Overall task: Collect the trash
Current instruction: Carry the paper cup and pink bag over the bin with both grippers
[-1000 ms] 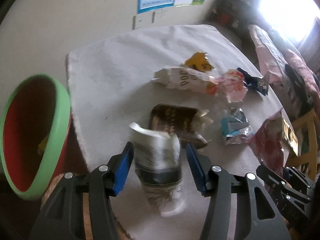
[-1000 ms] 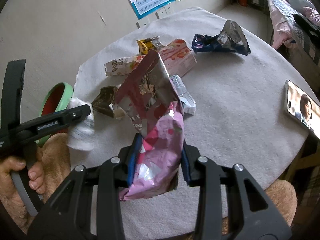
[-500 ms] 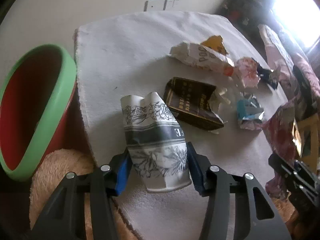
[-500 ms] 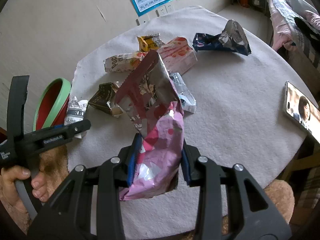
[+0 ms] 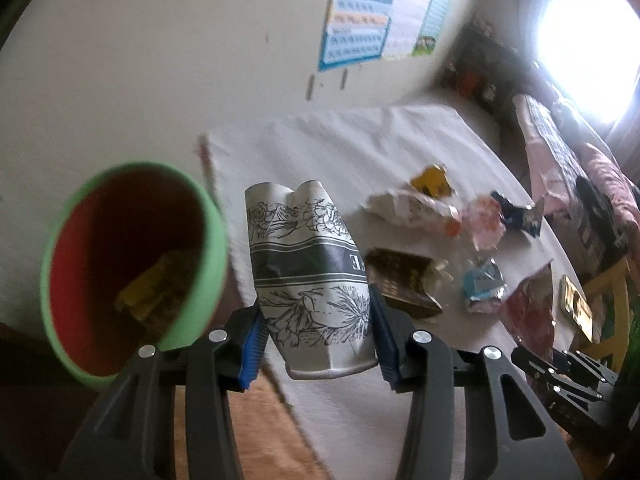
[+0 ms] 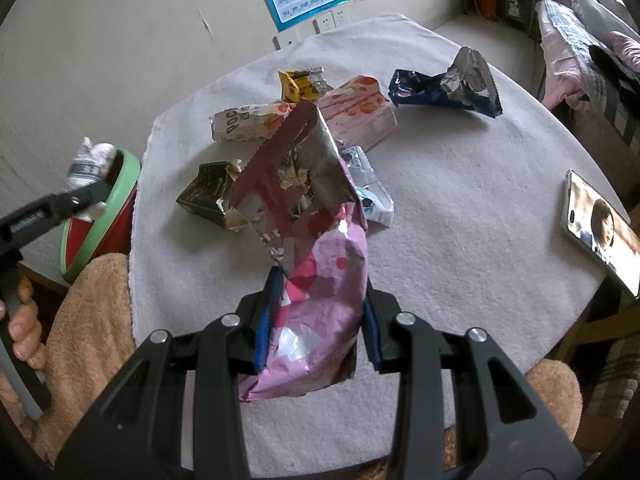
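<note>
L gripper (image 5: pixel 316 344) is clamped on the crushed paper cup (image 5: pixel 308 268), pads pressed into its lower sides, cup kept upright so the grip sits low near the base. It's held just beside the green-rimmed bin (image 5: pixel 132 264), at rim height, prob. so a short swing puts it over the red interior; a yellow scrap is already seen inside the bin. R gripper (image 6: pixel 320 320) is shut on the pink foil snack bag (image 6: pixel 316 272), torn mouth up, parked over the table (image 6: pixel 460 208) on the side away from the bin; judged to be queued for its turn.

Farther from the bin, trash is left lying: dark brown carton (image 6: pixel 208 196), white Pocky-type wrapper (image 6: pixel 248 122), yellow packet (image 6: pixel 300 82), pink-white bag (image 6: pixel 360 116), navy foil bag (image 6: pixel 444 88). A phone (image 6: pixel 596 232) is seen at the table edge farthest from the bin.

Vs a sec ago: cup was lower, over the tablecloth, between looser jaws; jaws have just been closing on it, and it's been lifted and carried toward the bin. Pink bag unchanged.
</note>
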